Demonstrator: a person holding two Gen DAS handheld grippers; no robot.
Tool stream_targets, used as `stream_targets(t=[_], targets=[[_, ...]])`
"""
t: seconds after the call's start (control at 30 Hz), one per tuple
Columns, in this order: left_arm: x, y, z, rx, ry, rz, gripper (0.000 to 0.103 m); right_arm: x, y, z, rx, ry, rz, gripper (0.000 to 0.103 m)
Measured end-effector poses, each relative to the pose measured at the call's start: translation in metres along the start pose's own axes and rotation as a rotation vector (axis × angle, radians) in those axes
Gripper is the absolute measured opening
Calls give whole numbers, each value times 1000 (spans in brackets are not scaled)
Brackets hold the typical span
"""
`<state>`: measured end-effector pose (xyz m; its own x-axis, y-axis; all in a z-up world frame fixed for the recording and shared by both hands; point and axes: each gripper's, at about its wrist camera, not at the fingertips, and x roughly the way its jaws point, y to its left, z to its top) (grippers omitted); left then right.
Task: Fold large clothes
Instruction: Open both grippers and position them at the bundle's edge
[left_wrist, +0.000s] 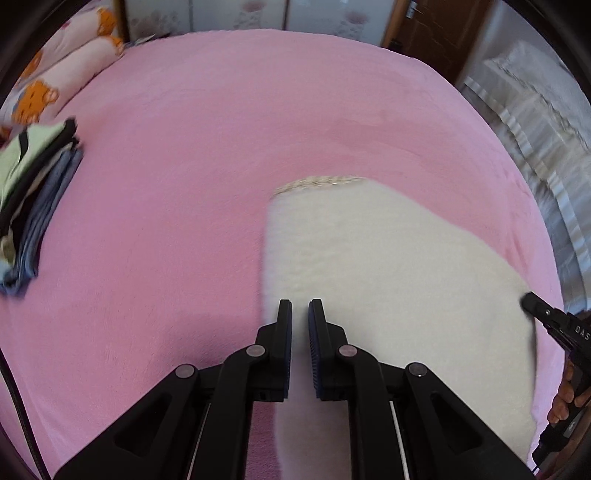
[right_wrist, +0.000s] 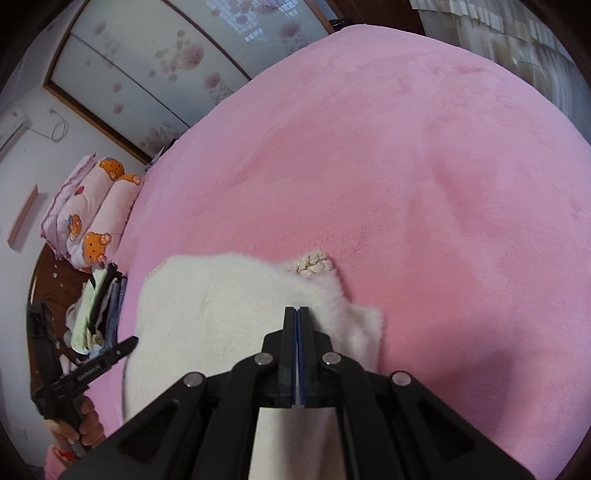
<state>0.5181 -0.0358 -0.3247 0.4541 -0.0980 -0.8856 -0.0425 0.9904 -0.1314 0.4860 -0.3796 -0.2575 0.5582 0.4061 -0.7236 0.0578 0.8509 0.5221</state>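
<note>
A fluffy white garment with a beige knitted trim lies on the pink bed cover. My left gripper hovers over the garment's near left edge with its jaws a little apart and nothing between them. In the right wrist view the garment lies under my right gripper, whose jaws are pressed together over its right part; I cannot tell whether they pinch the cloth. The left gripper shows at the left there, the right gripper at the right in the left view.
A stack of folded clothes lies at the bed's left side, also in the right wrist view. Bear-print pillows lie at the head. A wardrobe stands behind the bed, and curtains hang at the right.
</note>
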Motion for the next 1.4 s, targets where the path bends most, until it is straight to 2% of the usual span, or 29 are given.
stream_targets(t=[0.07, 0.2, 0.33, 0.4, 0.47, 0.57, 0.63, 0.7, 0.73, 0.8, 0.87, 0.9, 1.0, 1.1, 1.17, 1.23, 1.3, 1.4], targets=[[-9, 21, -8, -34, 4, 18, 9, -7, 2, 0, 18, -5, -1, 0], [-20, 30, -17, -70, -9, 64, 9, -34, -5, -10, 48, -22, -54, 0], [-31, 26, -33, -57, -15, 80, 12, -54, -25, -30, 194, 7, -5, 4], [-38, 27, -48, -62, -18, 97, 15, -65, -38, -44, 254, 18, -9, 4], [-41, 22, -62, -79, -12, 100, 23, -74, -42, -58, 279, 27, -56, 4], [-53, 19, -86, -87, -4, 100, 26, -83, -40, -78, 278, 63, -130, 5], [-59, 12, -100, -71, 22, 109, 26, -87, -38, -91, 283, 91, -148, 13], [-64, 7, -111, -49, 51, 113, 29, -90, -36, -102, 294, 116, -156, 33], [-66, 4, -114, -40, 63, 114, 33, -92, -34, -107, 299, 128, -152, 37], [-74, -3, -121, -23, 71, 158, 54, -95, -29, -113, 300, 138, -139, 45], [-81, -5, -127, -15, 73, 162, 66, -95, -23, -116, 294, 148, -116, 50], [-83, -4, -128, -17, 85, 145, 69, -95, -22, -117, 291, 157, -103, 56], [-87, -1, -130, -27, 134, 102, 73, -88, -15, -119, 271, 193, -67, 66], [-88, -1, -131, -10, 151, 41, 81, -75, -13, -122, 249, 243, -39, 69], [-83, -2, -132, 16, 161, 18, 81, -65, -17, -125, 248, 267, -33, 69], [-70, -1, -132, 11, 207, -14, 81, -54, -24, -129, 246, 291, -29, 70], [-59, 4, -130, -45, 227, -108, 82, -46, -32, -133, 255, 317, -23, 70], [-39, 11, -129, -119, 285, -234, 82, -35, -46, -139, 311, 338, 72, 71]])
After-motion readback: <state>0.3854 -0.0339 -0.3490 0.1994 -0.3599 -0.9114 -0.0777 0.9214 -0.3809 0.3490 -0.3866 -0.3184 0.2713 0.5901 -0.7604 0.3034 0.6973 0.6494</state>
